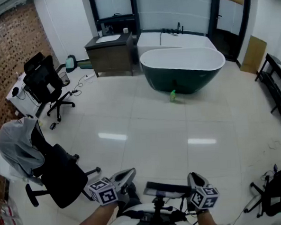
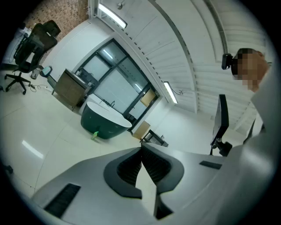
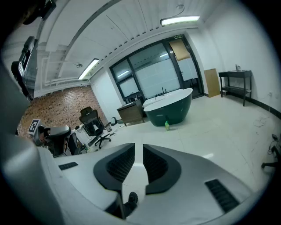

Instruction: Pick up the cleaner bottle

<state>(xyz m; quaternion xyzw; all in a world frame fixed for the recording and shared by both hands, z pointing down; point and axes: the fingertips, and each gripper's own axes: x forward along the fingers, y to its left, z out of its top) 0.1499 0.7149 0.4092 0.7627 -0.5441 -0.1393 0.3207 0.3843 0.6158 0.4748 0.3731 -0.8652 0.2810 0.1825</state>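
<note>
The cleaner bottle (image 1: 173, 95) is small and green and stands on the pale tiled floor against the front of a dark green bathtub (image 1: 183, 66), far across the room. It also shows as a tiny green shape in the left gripper view (image 2: 95, 135) and the right gripper view (image 3: 167, 125). Both grippers are held close to the person's body at the bottom of the head view, far from the bottle. My left gripper (image 1: 129, 174) has its jaws shut, tips touching, with nothing between them (image 2: 141, 148). My right gripper (image 1: 193, 177) is open with a narrow empty gap (image 3: 138, 148).
A black office chair (image 1: 46, 84) stands at the left, and another chair draped with a grey garment (image 1: 24, 147) is nearer. A wooden vanity (image 1: 110, 52) sits left of the tub. A black rack (image 1: 276, 84) lines the right wall. Cables and a stand (image 1: 269, 192) lie at bottom right.
</note>
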